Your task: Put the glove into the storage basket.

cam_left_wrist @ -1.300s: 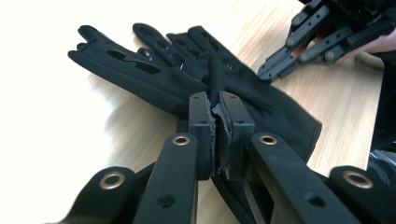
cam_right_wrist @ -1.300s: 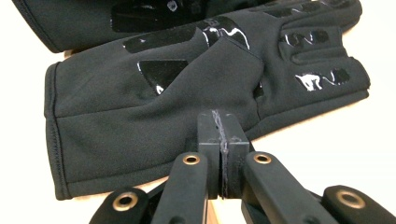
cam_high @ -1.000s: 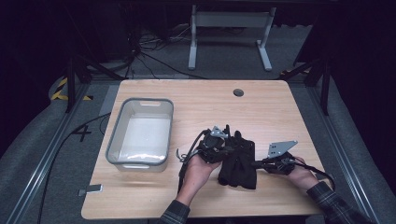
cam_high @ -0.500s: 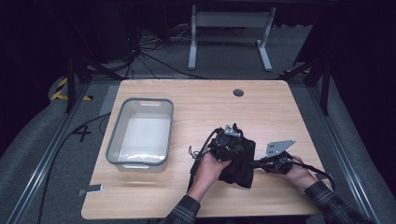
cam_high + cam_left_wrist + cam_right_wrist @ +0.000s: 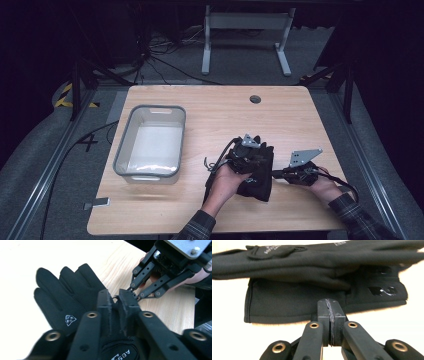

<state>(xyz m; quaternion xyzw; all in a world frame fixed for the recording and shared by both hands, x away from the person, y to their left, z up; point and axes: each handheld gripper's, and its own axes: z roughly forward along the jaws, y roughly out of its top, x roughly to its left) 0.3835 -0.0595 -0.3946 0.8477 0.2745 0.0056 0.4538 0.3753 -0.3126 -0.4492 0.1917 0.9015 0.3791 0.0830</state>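
The black gloves [image 5: 257,170] lie stacked near the table's [image 5: 200,100] front edge, right of its middle, not yet in the clear bin [image 5: 150,142] toward the left edge; the moving appears still to come. The left gripper [image 5: 115,298] rests over the top glove, jaws nearly closed with a pinch of cloth seemingly between them. The right gripper [image 5: 329,308] sits closed at the lower glove's edge; whether it has hold is unclear.

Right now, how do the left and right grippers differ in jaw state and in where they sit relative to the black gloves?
The left gripper has jaws all but shut, with a thin slit between them; the right gripper has jaws pressed flat together. The left gripper sits over the black gloves; the right gripper meets their edge from the side. Both are black and hand-held.
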